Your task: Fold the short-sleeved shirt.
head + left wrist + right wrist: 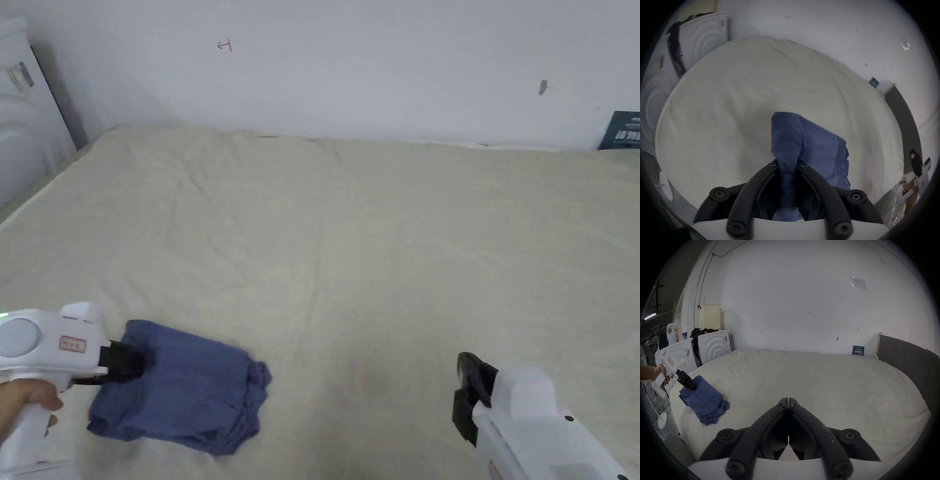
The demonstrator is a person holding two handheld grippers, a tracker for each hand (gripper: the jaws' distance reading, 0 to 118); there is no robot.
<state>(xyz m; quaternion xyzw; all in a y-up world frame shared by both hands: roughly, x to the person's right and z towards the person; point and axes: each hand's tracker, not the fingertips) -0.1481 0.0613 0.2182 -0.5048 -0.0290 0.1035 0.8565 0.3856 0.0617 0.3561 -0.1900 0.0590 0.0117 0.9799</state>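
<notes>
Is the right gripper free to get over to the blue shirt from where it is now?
Probably yes: the right gripper is shut and empty, with bare bed between it and the shirt.

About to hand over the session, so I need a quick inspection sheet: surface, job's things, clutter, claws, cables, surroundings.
Surface: bed under a wrinkled cream sheet.
Job's things: blue shirt in a folded bundle near the bed's front left edge.
Clutter: nothing seen on the bed.
Claws: left claw shut on the shirt's edge; right claw shut, holding nothing, apart from the shirt.
Cables: cords on the floor beside the bed.
Surroundings: white wall, washing machines, laundry basket, grey headboard.
</notes>
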